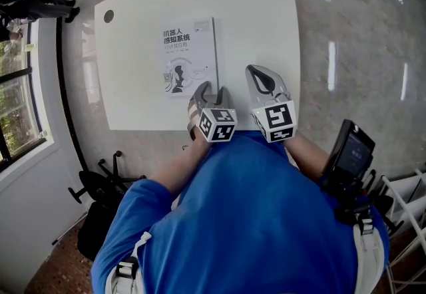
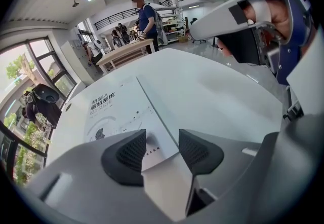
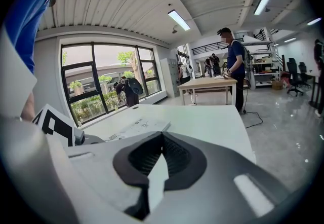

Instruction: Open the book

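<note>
One book [image 1: 189, 56], corner inside left tool [image 1: 210, 92]

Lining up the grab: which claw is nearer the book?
Left. The left claw has the book's near corner between its open jaws; the right claw, shut, sits right of it.

- The book [image 1: 189, 56] is seen in white, dark lettering printed across its cover.
- The table [image 1: 266, 13] is shown plain white.
- Black-and-white squares are carried on the grey left gripper [image 1: 212, 90].
- A blue shirt [image 1: 253, 219] is worn.
</note>
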The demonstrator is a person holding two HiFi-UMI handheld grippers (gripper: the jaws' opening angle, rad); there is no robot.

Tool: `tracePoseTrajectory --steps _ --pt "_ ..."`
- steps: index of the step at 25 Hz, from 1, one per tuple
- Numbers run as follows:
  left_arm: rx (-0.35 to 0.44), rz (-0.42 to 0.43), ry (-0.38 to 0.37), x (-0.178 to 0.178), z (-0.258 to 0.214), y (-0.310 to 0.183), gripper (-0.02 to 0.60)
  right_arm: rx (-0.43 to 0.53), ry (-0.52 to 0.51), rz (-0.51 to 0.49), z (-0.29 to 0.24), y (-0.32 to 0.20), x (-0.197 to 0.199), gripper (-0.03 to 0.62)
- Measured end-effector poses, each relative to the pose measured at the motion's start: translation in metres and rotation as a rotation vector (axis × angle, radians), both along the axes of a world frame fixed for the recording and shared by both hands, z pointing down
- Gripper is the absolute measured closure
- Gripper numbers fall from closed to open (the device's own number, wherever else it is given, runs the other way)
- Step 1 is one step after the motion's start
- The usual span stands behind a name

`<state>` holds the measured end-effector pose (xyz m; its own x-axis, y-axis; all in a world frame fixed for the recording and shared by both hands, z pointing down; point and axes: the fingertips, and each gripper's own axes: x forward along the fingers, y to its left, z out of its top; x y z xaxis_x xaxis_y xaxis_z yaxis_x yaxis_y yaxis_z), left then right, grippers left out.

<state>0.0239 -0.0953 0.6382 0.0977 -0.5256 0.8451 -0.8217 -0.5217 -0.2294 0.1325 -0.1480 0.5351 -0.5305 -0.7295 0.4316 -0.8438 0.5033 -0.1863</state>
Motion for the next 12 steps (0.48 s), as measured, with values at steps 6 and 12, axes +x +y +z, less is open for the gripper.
tracePoseTrajectory --steps 6,12 --pt "0.012 0.018 0.023 0.006 -0.003 -0.001 0.409 0.015 -0.006 0.008 -0.003 -0.004 0.001 0.591" --pt "0.011 0.039 0.055 0.013 -0.009 -0.003 0.450 0.013 -0.011 0.011 -0.002 -0.004 0.002 0.591"
